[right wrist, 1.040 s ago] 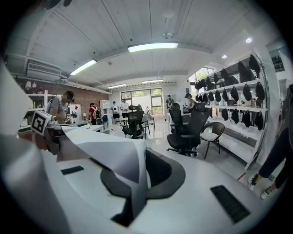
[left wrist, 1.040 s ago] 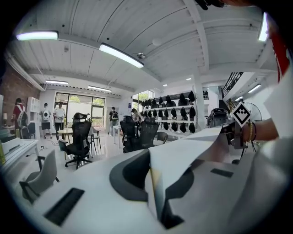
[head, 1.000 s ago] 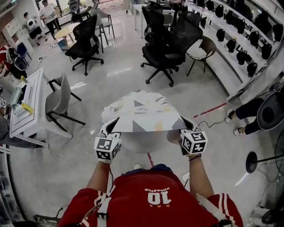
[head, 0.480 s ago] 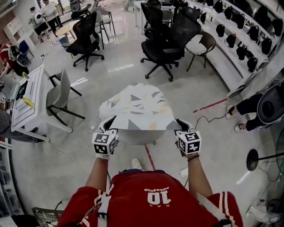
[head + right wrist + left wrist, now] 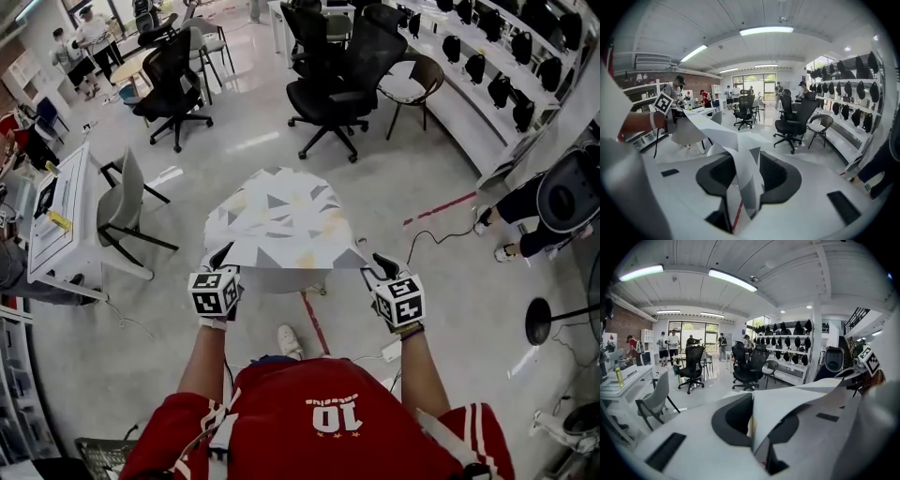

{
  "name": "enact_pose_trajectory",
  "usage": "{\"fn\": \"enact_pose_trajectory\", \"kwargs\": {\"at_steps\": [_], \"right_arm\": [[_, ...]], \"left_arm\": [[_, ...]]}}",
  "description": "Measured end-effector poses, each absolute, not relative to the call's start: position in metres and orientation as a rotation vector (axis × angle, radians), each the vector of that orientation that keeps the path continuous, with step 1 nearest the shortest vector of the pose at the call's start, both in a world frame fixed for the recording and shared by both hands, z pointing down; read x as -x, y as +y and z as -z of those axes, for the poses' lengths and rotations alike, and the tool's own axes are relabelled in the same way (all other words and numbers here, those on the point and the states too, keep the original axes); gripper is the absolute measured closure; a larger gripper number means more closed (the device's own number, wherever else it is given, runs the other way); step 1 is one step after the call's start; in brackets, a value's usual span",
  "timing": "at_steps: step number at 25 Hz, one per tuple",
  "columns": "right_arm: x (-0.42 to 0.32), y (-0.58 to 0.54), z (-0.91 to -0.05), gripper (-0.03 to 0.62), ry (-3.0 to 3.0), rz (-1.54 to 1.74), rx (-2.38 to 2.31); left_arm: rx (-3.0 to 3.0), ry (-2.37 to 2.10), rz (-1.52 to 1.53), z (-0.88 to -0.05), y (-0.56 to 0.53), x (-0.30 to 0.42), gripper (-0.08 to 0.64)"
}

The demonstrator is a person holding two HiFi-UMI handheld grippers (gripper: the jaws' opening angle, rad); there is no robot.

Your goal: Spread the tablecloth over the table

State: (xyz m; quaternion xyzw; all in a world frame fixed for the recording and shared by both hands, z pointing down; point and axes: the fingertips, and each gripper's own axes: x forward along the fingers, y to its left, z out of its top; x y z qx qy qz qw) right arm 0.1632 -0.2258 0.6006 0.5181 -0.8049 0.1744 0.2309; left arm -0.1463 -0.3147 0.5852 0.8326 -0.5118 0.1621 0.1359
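Left claw is clenched on the near-left corner of the tablecloth. The right claw's jaws have just been opening, and the near-right corner hangs loose between them. Beyond, the cloth already drapes the round worktop to its far edge. The left corner's release likely remains.

One tablecloth is printed white with grey and pale-yellow triangles; office chairs are finished black; shirt is coloured red.
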Motion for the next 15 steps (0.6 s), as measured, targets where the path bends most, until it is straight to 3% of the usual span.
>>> {"fn": "enact_pose_trajectory", "kwargs": {"at_steps": [12,15], "right_arm": [[-0.185,-0.193,-0.589,0.443,-2.239,-0.463,-1.361],[-0.198,-0.194,-0.577,0.468,-2.280,-0.482,-1.428]], "left_arm": [[-2.285,-1.461,-0.394,-0.592,-0.313,0.140,0.540],[-2.262,-1.422,-0.412,-0.599,-0.310,0.131,0.537]]}}
